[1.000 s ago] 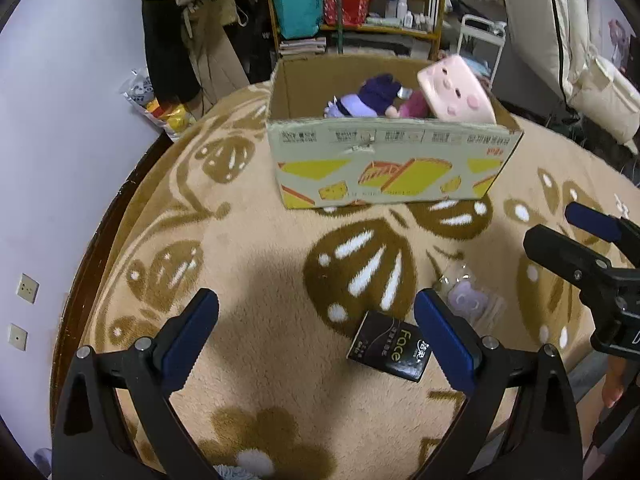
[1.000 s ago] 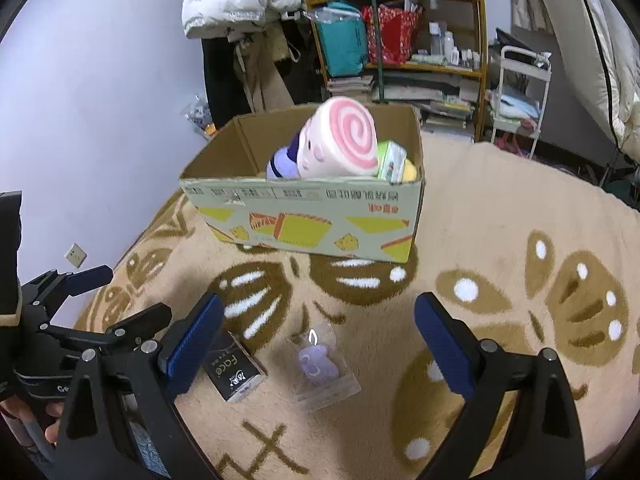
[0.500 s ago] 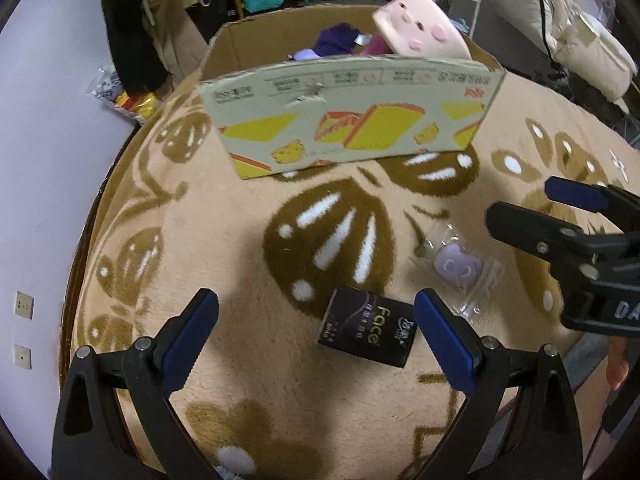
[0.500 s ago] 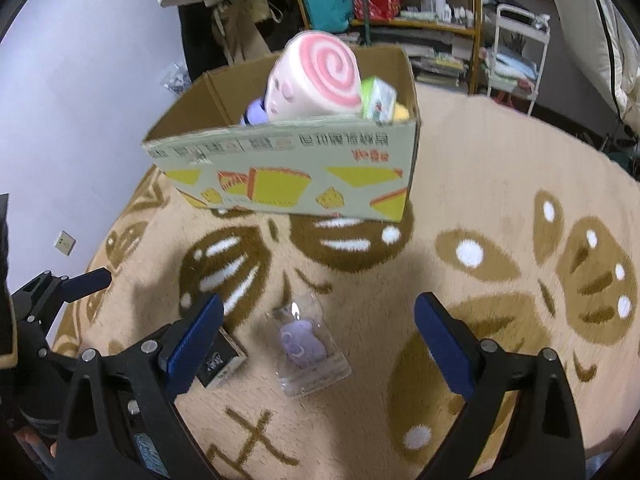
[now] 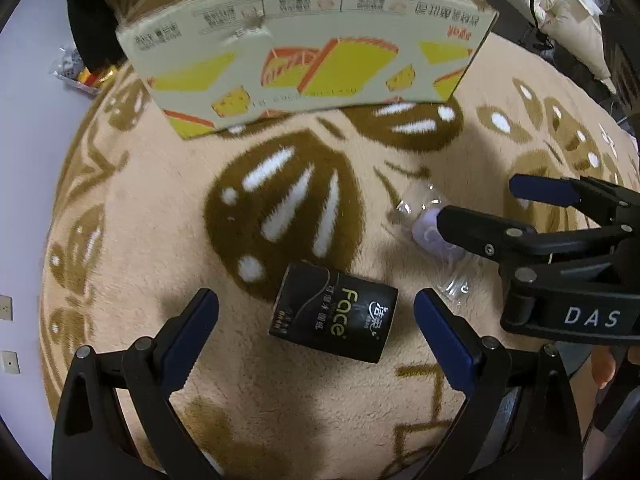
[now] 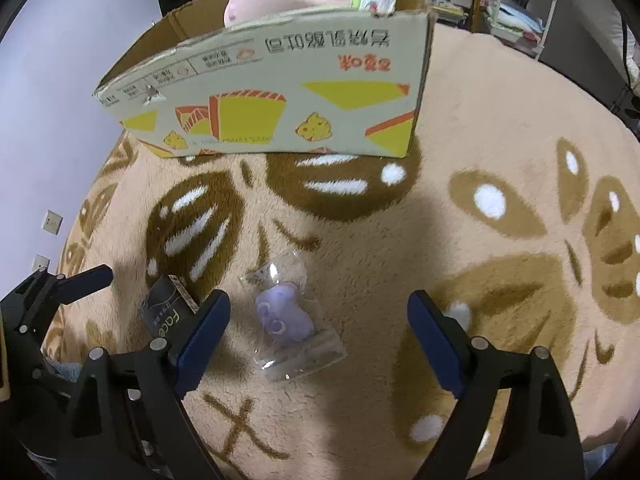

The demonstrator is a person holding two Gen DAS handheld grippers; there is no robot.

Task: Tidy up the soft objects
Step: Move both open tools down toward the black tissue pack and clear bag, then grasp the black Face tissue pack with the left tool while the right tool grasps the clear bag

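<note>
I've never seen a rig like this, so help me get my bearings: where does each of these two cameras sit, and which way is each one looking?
Left wrist view: sits on the left gripper, looking steeply down at the black tissue pack between its open fingers; the right gripper and a fingertip of the person show at right.
Right wrist view: sits on the right gripper, looking down at the bagged purple toy between its open fingers; the left gripper enters at left.
Shared: rug, cardboard box, tissue pack, bagged toy.

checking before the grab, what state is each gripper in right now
left gripper: open, holding nothing, above the black tissue pack.
right gripper: open, just been closing, purple toy bag between its fingers, untouched.
</note>
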